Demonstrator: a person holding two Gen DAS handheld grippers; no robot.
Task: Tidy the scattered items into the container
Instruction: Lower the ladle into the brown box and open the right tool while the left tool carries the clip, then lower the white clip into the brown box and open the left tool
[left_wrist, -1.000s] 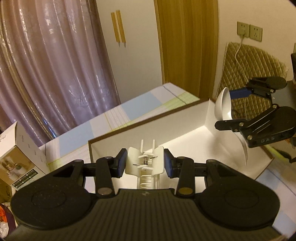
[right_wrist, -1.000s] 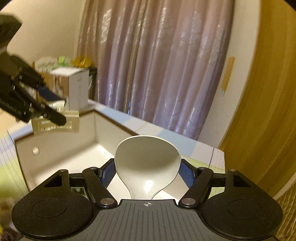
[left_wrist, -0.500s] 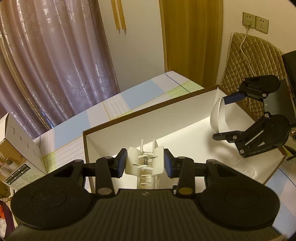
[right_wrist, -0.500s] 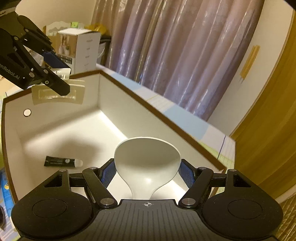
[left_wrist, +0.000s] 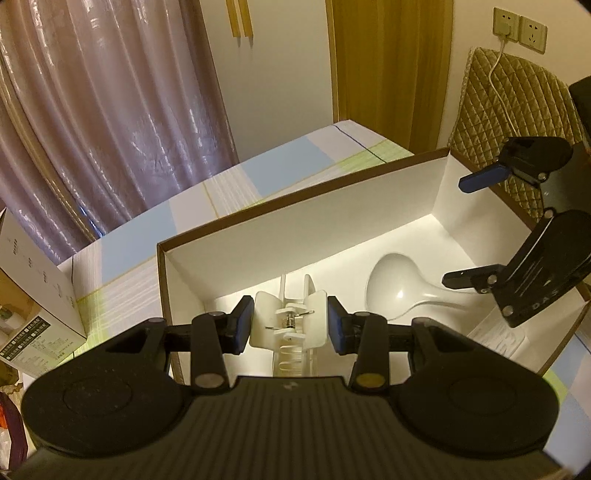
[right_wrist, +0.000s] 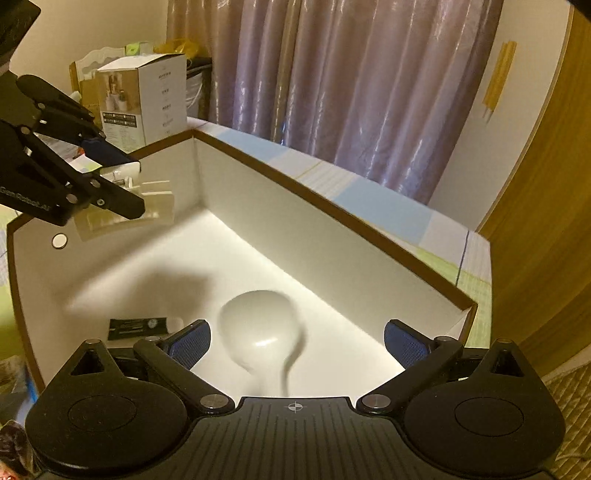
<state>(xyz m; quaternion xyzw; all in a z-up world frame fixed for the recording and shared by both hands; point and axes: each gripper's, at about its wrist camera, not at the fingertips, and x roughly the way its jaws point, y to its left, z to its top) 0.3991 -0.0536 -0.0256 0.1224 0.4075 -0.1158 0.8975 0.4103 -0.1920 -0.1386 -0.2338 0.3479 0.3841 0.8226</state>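
A white box with a brown rim (left_wrist: 295, 192) (right_wrist: 332, 236) lies on a striped bed cover. My left gripper (left_wrist: 290, 326) (right_wrist: 129, 182) hangs over the box's left end, shut on a white spring clip (left_wrist: 314, 317) (right_wrist: 155, 199). My right gripper (right_wrist: 297, 341) (left_wrist: 469, 229) is over the right end with its jaws opening wide, and the pads touch nothing. Below it a white ladle-shaped spoon (right_wrist: 258, 325) (left_wrist: 395, 291), blurred in the right wrist view, is down in the box, free of the fingers. A small black tube (right_wrist: 136, 326) rests on the box floor.
A white product carton (left_wrist: 33, 295) (right_wrist: 144, 103) stands beside the box's left end. A white packet (left_wrist: 498, 336) lies in the box's near right corner. Curtains (right_wrist: 332, 92) hang behind the bed. A quilted cover (left_wrist: 517, 110) and a wooden door (left_wrist: 388, 74) are to the right.
The right gripper's jaws have spread apart and the spoon has dropped from them into the box. The left gripper has sunk lower over the box, still with the clip in it.
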